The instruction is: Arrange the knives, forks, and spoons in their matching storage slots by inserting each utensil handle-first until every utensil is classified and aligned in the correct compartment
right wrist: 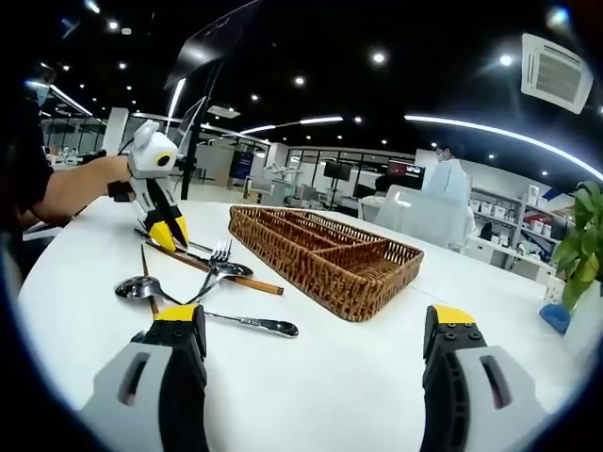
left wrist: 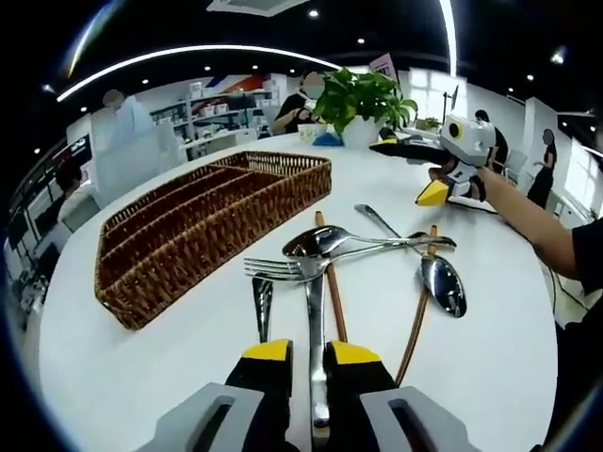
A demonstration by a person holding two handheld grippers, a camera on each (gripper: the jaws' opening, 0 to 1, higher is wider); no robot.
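Left gripper view: own left gripper (left wrist: 311,353) rising at six o'clock, yellow-tipped jaws closed in on the steel handle of a fork (left wrist: 311,311), tines lying at centre. Crossed over it, a heap of utensils: a spoon (left wrist: 325,243) at twelve o'clock of the tines, another spoon (left wrist: 443,282) at three o'clock, a wooden-handled piece (left wrist: 332,297) just beside the fork. Wicker tray (left wrist: 141,292) at ten o'clock, long slots open, apart from the heap, all on a white table (left wrist: 113,377). Right gripper (left wrist: 429,169) held aloft at two o'clock, a potted plant (left wrist: 363,99) behind it.

Right gripper view: own right gripper (right wrist: 311,330) with jaws spread wide, holding nothing. Cutlery heap at nine o'clock, tray (right wrist: 377,282) at centre, left gripper (right wrist: 168,231) down among the utensils at ten o'clock.

Likely handling: steel rigid, thin, slick on the smooth tabletop, prone to pivot if pinched off-centre; grip best kept on the flat handle, near the neck, leaving the handle end free to enter a slot. Tangled neighbours may drag along on lifting.
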